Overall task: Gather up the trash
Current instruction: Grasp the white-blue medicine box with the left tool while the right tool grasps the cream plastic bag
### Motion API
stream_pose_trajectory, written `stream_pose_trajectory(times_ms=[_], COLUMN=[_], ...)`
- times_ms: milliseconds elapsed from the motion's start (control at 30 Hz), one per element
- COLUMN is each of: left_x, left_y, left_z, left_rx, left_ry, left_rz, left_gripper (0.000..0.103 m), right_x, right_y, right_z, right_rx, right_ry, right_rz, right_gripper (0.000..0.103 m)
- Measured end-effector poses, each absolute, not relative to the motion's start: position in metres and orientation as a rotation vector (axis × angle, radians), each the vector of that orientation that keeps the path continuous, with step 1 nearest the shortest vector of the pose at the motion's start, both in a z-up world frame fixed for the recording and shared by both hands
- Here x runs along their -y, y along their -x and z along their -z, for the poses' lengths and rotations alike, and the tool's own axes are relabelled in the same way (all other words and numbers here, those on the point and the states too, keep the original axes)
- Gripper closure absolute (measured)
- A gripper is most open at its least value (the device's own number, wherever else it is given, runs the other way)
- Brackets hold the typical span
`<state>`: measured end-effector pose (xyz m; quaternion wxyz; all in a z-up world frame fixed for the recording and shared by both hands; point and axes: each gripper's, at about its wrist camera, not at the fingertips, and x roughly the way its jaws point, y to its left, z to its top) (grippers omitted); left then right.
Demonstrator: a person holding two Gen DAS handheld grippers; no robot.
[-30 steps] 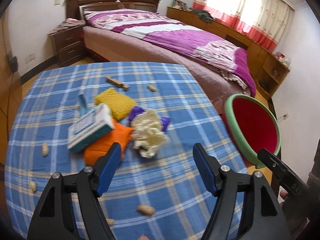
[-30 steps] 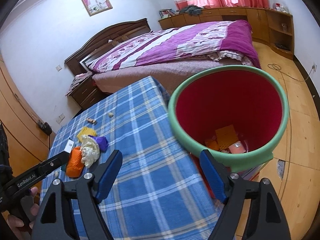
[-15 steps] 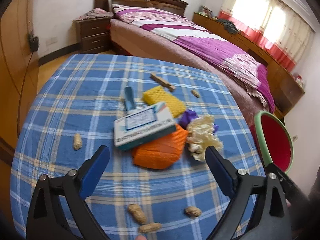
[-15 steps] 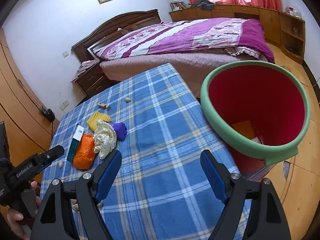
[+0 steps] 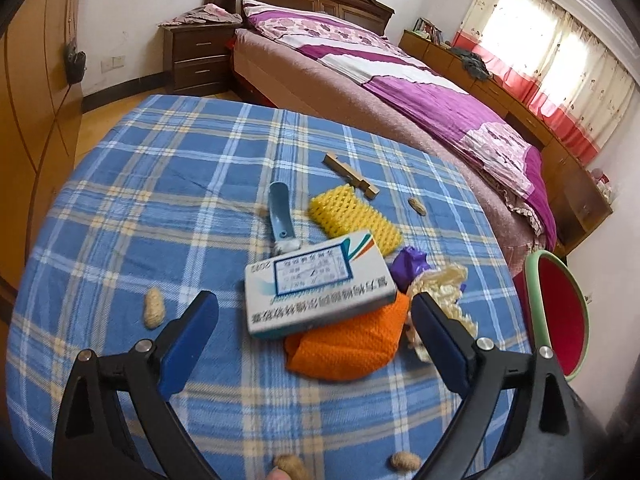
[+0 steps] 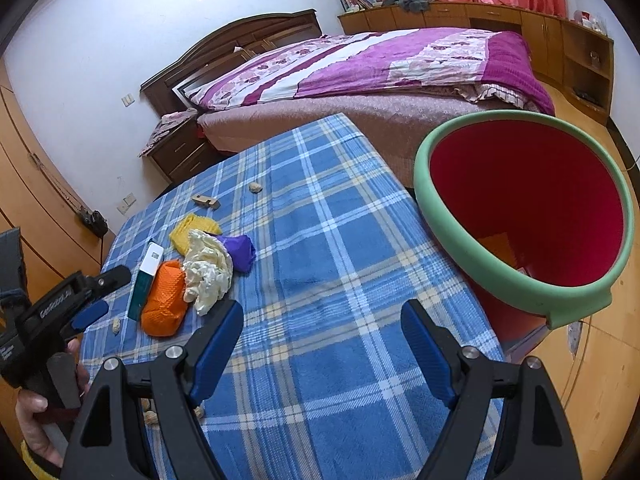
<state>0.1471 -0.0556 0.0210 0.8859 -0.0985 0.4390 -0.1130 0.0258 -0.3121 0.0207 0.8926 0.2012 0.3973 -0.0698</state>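
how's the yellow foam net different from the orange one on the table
The yellow foam net lies flat and spread out, while the orange foam net is bunched into a fuller lump. The yellow one sits farther from the left gripper, near the wooden stick; the orange one lies right in front of it. The white box rests mostly on the orange net and covers only the yellow net's edge. Both share the same mesh texture.

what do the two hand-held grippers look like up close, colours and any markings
Each hand-held gripper, left and right, has two black plastic arms with triangular cut-outs and silver rivets, ending in blue ribbed pads. Seen from the right wrist view, the left one's black body carries white lettering, too blurred to read for certain. No cables or sleeves are visible.
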Motion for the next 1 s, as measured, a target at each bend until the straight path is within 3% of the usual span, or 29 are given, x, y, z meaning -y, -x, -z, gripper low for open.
stream_pose_trajectory(times_ms=[500,1000], left_x=[0.055,0.035], left_y=[-0.176,-0.149], left_z=[0.01,-0.009], left_rx=[-1.0,-0.915], left_ry=[0.241,0.145], left_rz=[0.202,0.164], left_gripper=[0.009,0.009], right_x=[0.308,0.258], right_y=[-0.035,-0.072], right_z=[-0.013,-0.012], right_rx=[-0.846,-0.867], right_ry=[-0.422,-0.352], right_rz=[0.112,-0.02], right_gripper=[0.02,0.02])
